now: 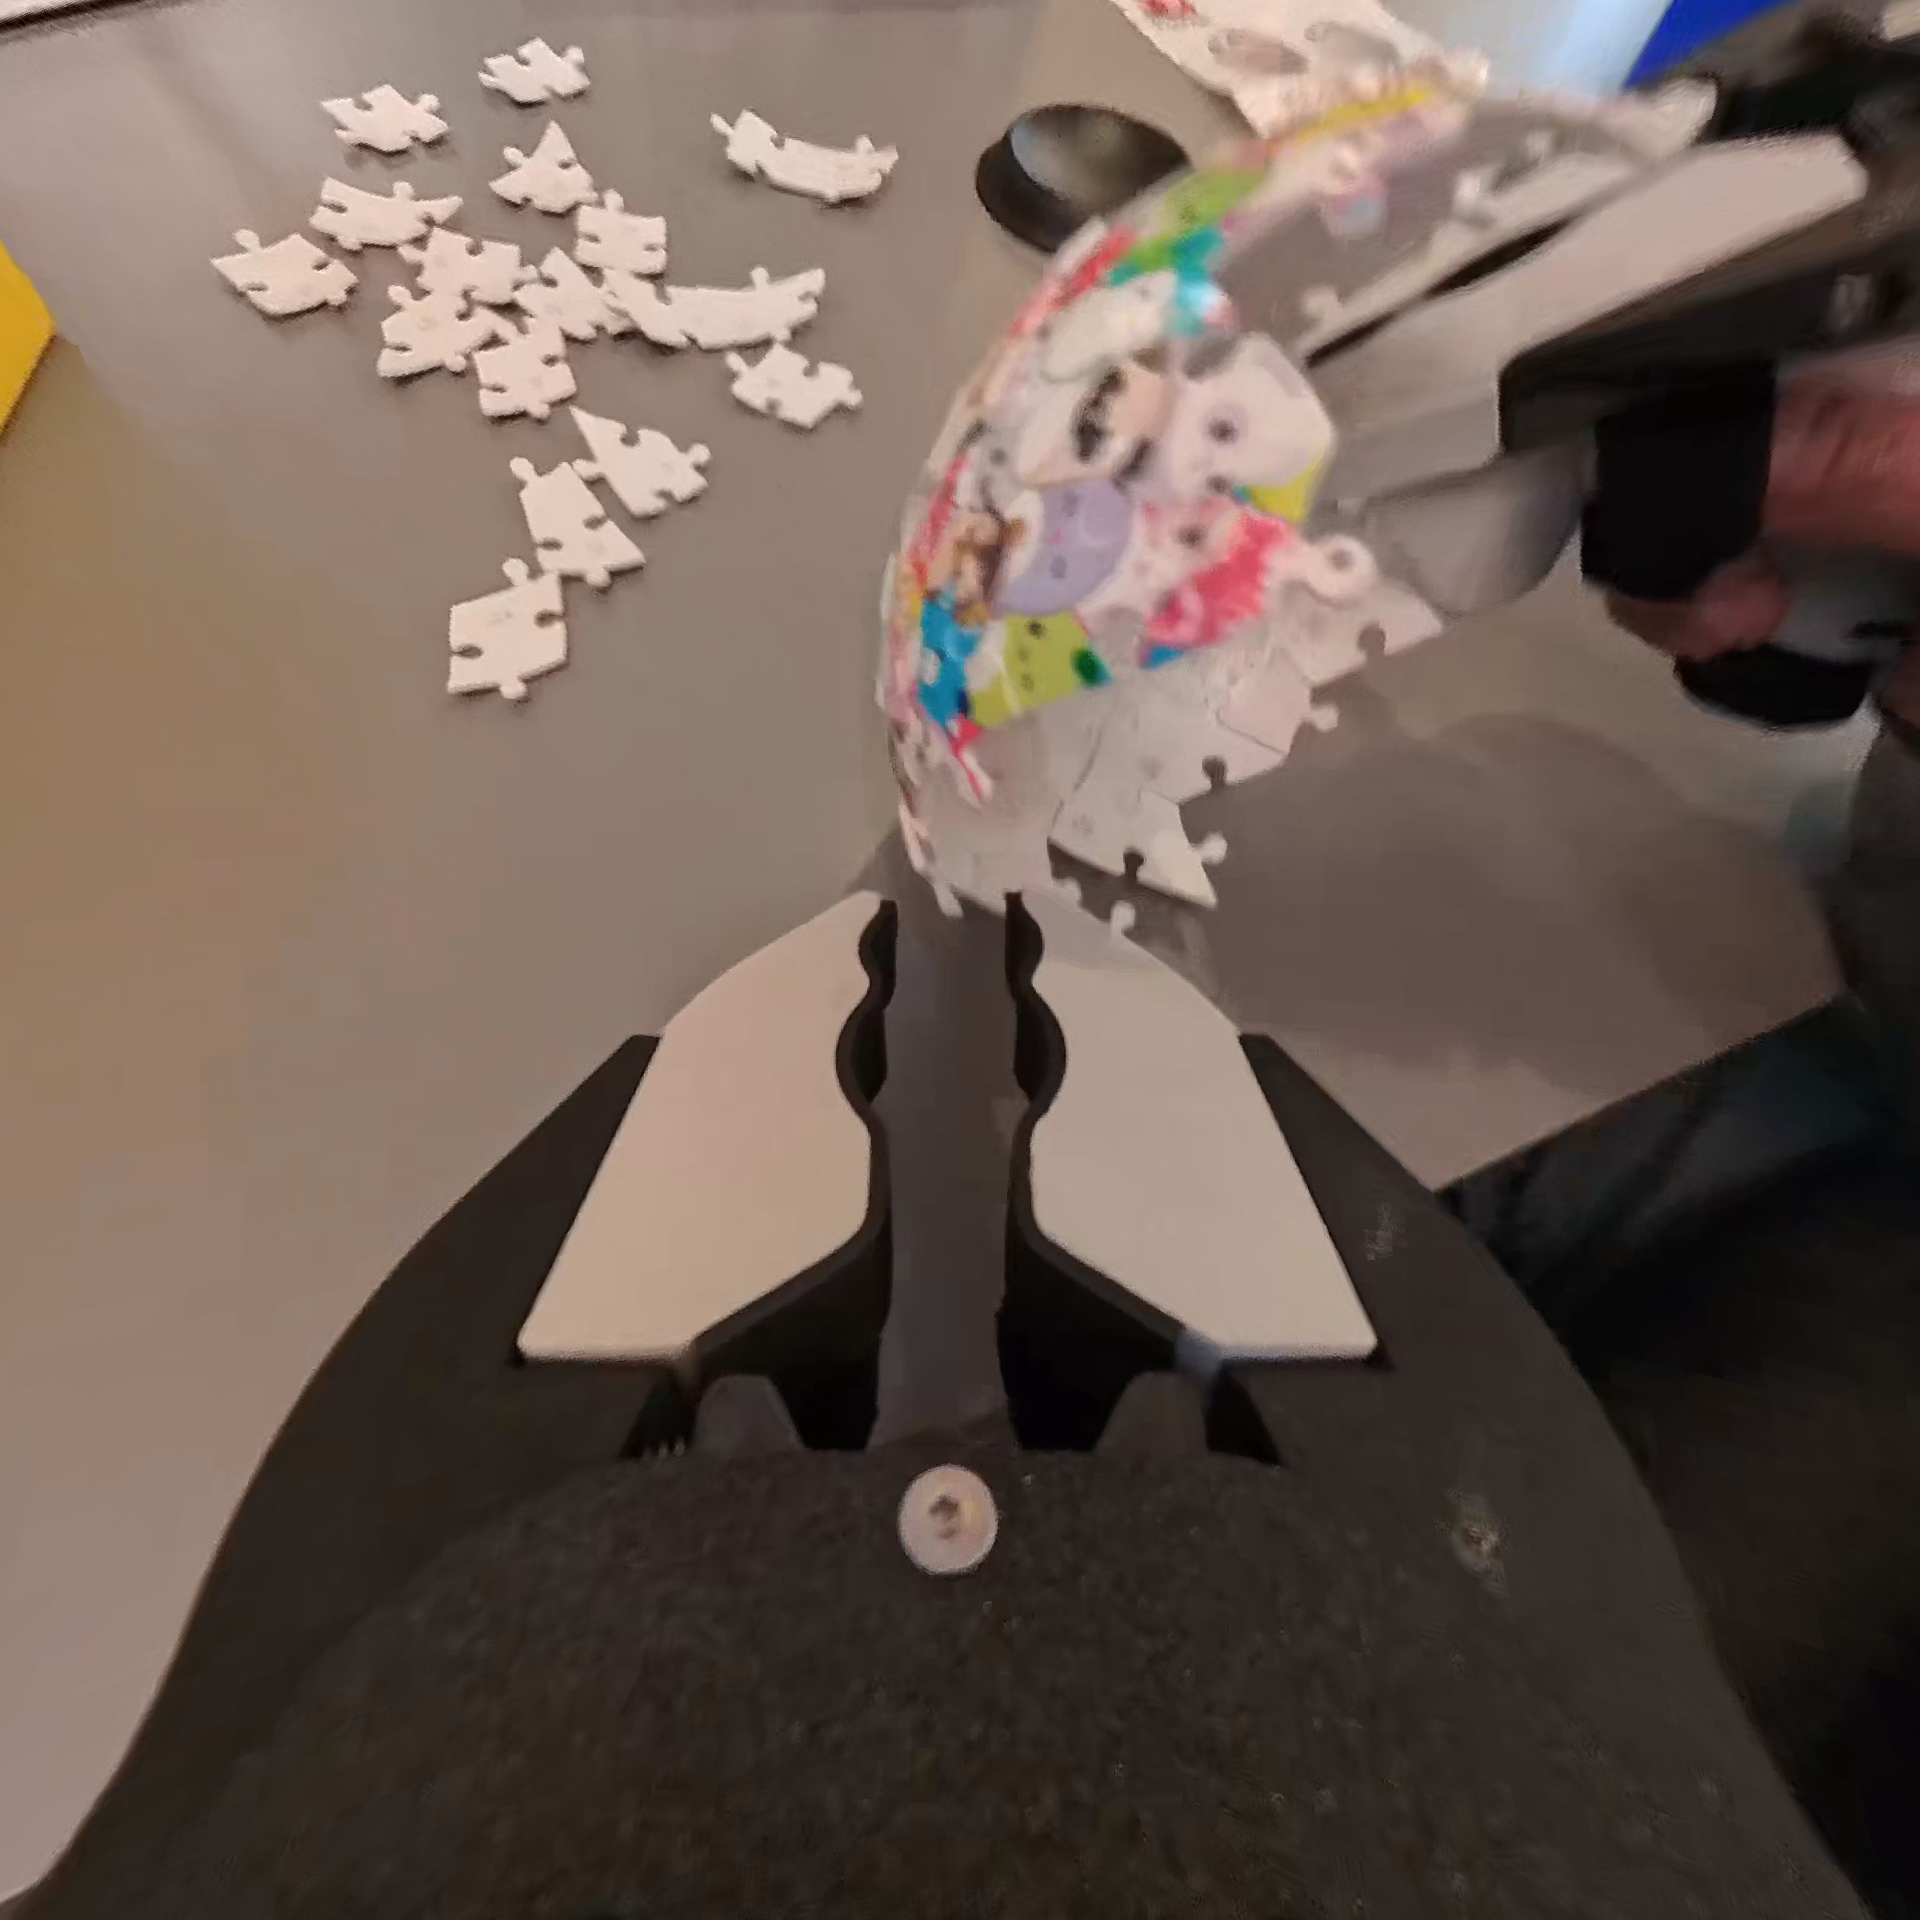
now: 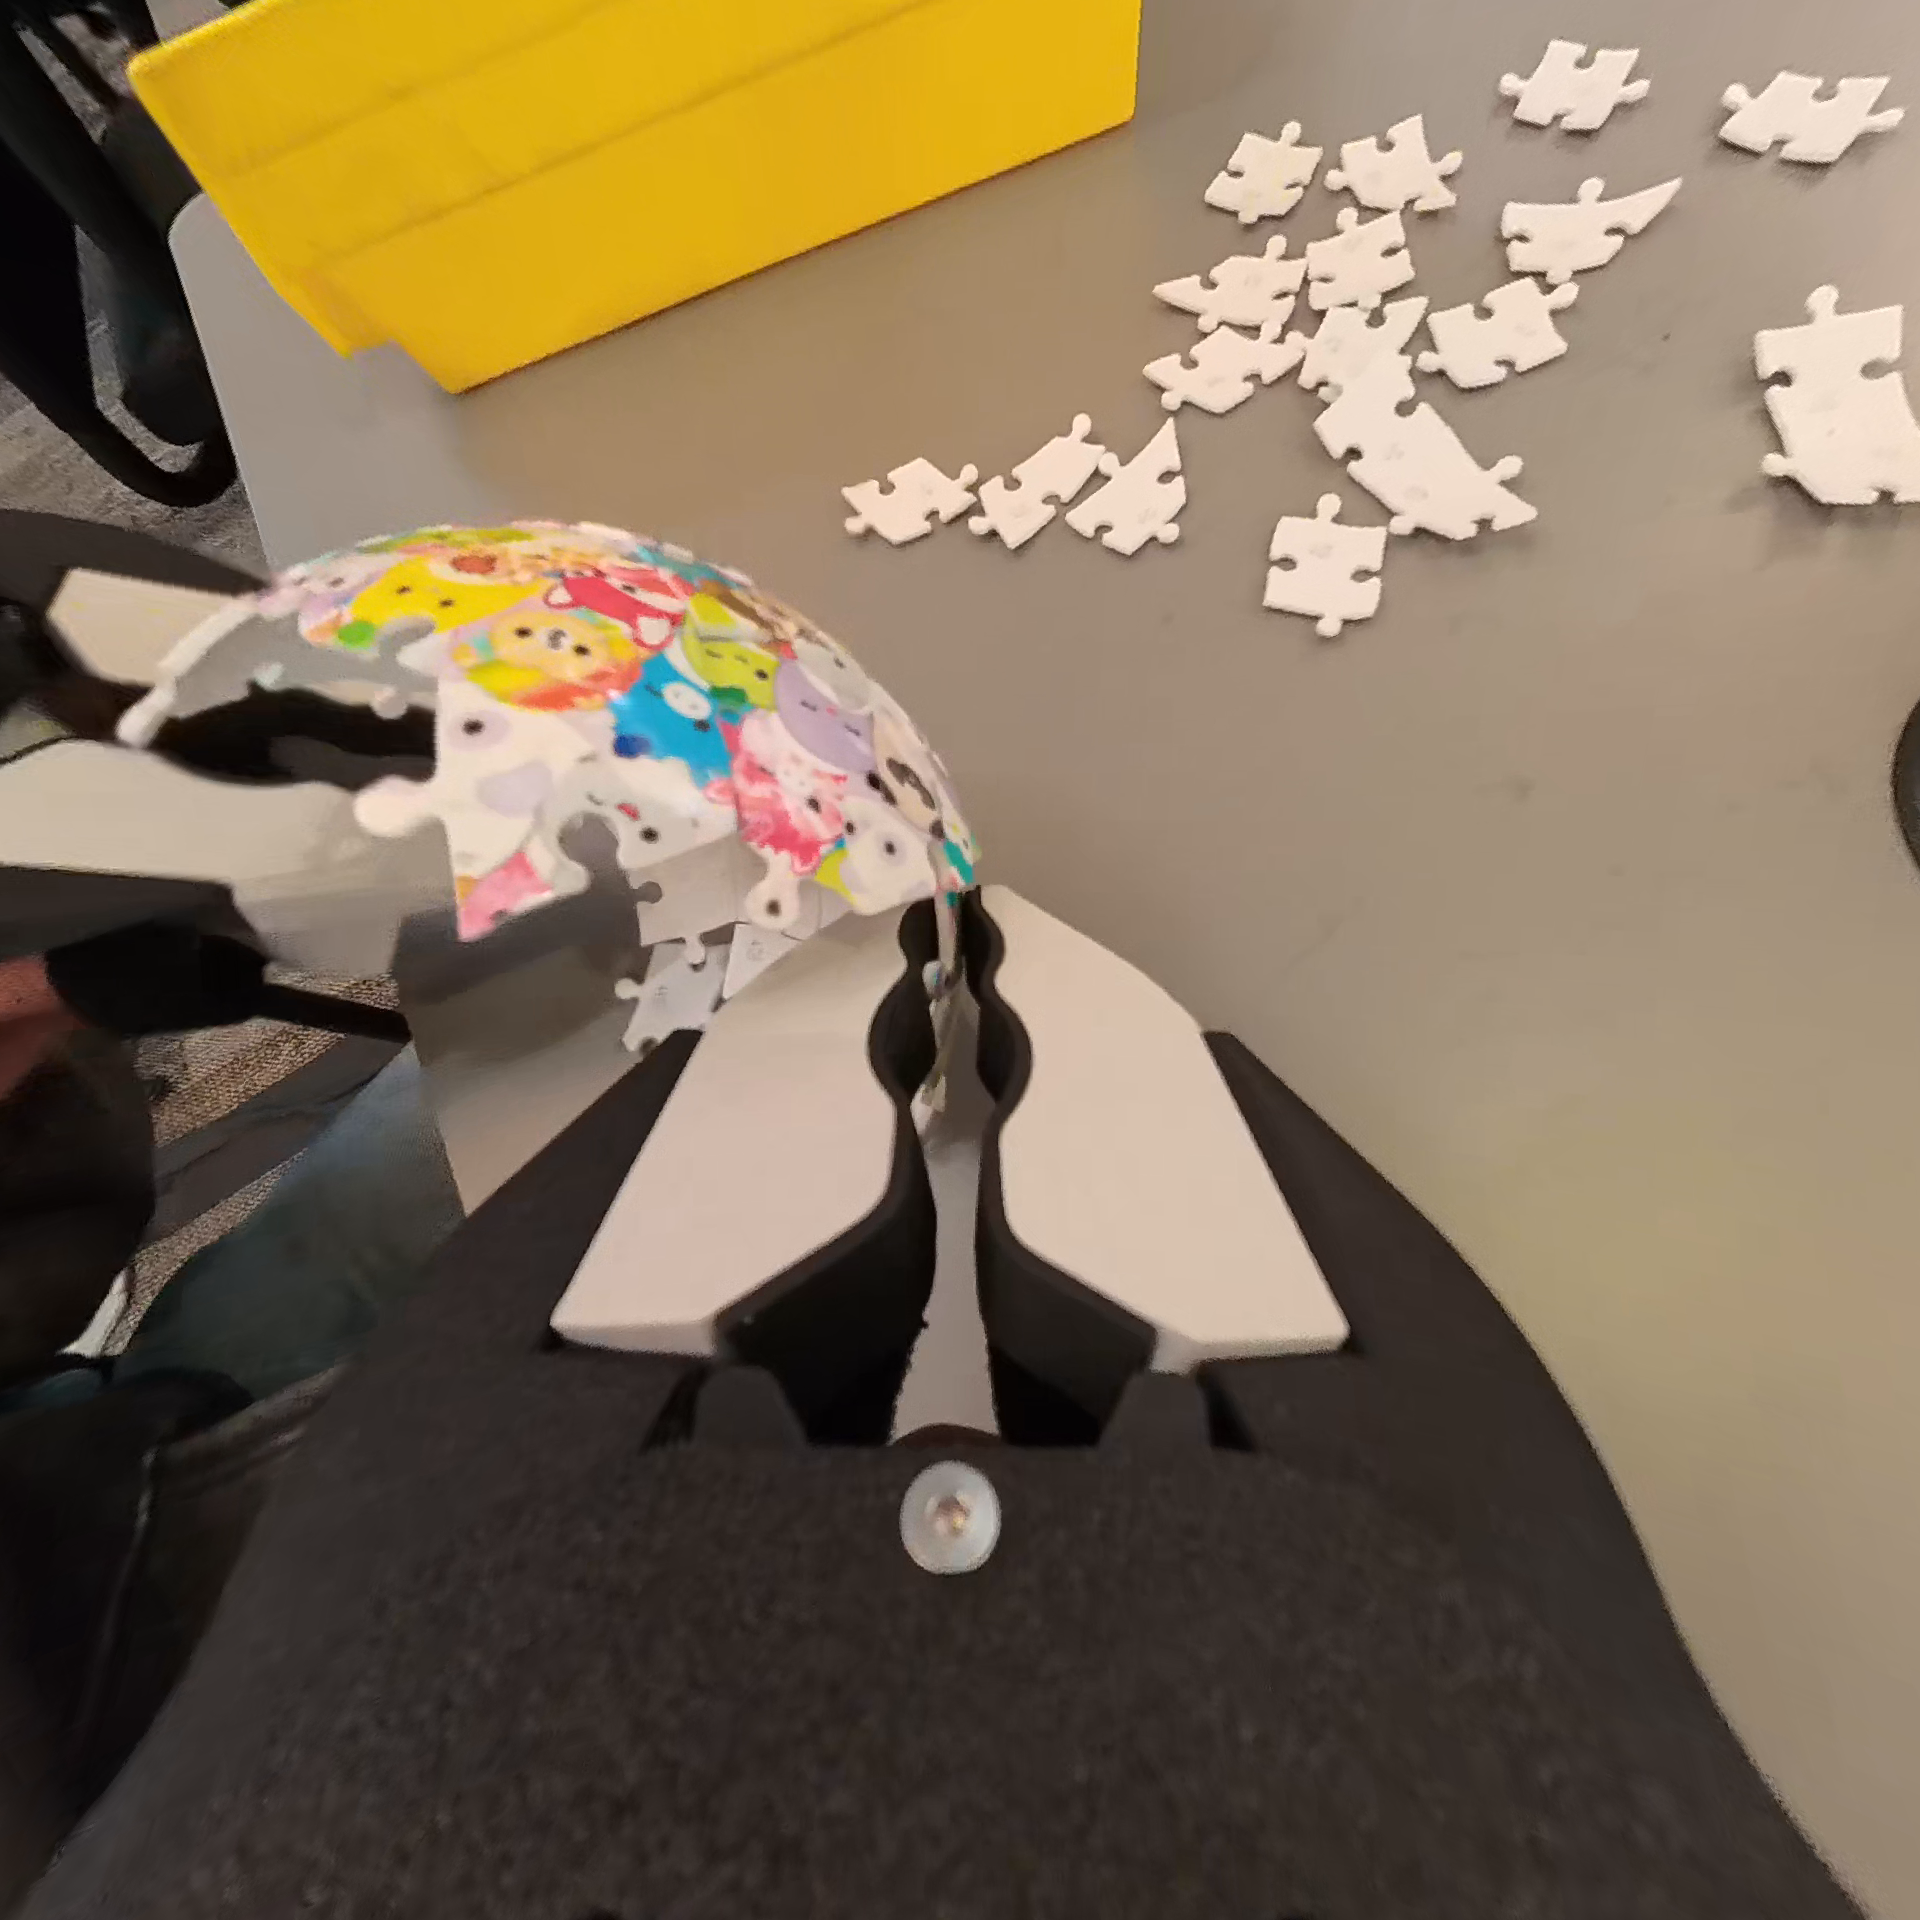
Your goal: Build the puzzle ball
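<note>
Left wrist view: the left tool (image 1: pixel 951 920) has its jaws a narrow gap apart with nothing between them, so it is released. Its tips sit just below the ragged lower edge of the half-built puzzle ball (image 1: pixel 1101 540), a curved shell with colourful cartoon print outside and plain white inside; whether they touch the edge is hard to tell through the blur. The shell is off the grey counter (image 1: pixel 312 935), gripped at its upper right edge by the right tool (image 1: pixel 1382 301), held by a person's hand (image 1: pixel 1766 582). Loose white puzzle pieces (image 1: pixel 540 322) lie face down in a scatter at upper left, well apart from the shell. A black round object (image 1: pixel 1081 166) sits behind the shell, and a printed sheet (image 1: pixel 1288 52) lies at the top edge; its writing is too blurred to read.

Right wrist view: the right tool (image 2: pixel 954 914) is clenched on the thin rim of the puzzle ball (image 2: pixel 644 675), which runs down between its fingers. The left tool (image 2: pixel 166 686) shows at the far left, by the shell's open side. A yellow bin (image 2: pixel 644 156) stands on the counter (image 2: pixel 1351 935) behind, and the puzzle pieces (image 2: pixel 1351 343) are spread at upper right.
</note>
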A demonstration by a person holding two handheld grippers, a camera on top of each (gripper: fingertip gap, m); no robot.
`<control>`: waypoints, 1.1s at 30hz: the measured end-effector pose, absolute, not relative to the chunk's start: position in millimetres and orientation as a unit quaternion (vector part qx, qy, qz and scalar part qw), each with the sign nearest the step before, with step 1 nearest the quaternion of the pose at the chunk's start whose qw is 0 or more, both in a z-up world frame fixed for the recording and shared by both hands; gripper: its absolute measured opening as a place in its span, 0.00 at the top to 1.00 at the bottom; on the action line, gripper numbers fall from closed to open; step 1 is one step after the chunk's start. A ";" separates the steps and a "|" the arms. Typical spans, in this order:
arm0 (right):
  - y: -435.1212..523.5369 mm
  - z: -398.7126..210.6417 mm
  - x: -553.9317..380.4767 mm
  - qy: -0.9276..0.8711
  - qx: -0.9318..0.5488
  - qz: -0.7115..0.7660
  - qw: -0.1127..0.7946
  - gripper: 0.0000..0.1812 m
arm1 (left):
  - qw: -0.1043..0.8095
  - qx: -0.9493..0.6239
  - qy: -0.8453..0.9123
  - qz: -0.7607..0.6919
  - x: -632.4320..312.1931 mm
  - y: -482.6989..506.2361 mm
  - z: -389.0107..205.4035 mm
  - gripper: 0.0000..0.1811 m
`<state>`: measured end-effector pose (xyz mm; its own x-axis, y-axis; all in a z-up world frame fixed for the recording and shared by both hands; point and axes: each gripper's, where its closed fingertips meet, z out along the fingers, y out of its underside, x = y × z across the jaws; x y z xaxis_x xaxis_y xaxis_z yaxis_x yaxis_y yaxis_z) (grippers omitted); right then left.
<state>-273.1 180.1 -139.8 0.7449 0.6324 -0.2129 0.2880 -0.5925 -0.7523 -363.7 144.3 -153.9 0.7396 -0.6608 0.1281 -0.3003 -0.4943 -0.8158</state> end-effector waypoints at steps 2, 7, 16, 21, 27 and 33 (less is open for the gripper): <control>178.3 -143.0 -270.5 -0.256 -0.865 0.227 0.367 0.98 | 0.402 -0.836 0.321 -0.190 -365.8 133.4 -161.1 0.92; 172.3 -148.9 -273.0 -0.228 -0.872 0.239 0.361 0.98 | 0.372 -0.833 0.354 -0.204 -358.9 110.5 -169.7 1.00; 173.5 -149.4 -273.6 -0.216 -0.874 0.246 0.359 0.98 | 0.352 -0.832 0.387 -0.184 -342.6 105.3 -181.8 1.00; 172.3 -145.9 -276.5 -0.217 -0.870 0.253 0.363 0.98 | 0.368 -0.832 0.388 -0.148 -336.8 112.0 -181.0 1.00; 169.1 -152.9 -280.1 -0.216 -0.872 0.254 0.358 0.98 | 0.366 -0.842 0.373 -0.134 -333.7 116.5 -184.4 1.00; 170.7 -151.7 -275.9 -0.210 -0.870 0.251 0.369 0.98 | 0.371 -0.851 0.356 -0.106 -337.5 121.5 -185.9 1.00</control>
<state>-275.9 170.7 -151.7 0.7854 0.5511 -0.2819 0.1797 -0.6388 -0.7481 -337.5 121.5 -185.9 0.7243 -0.6844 -0.0838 -0.5276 -0.4719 -0.7064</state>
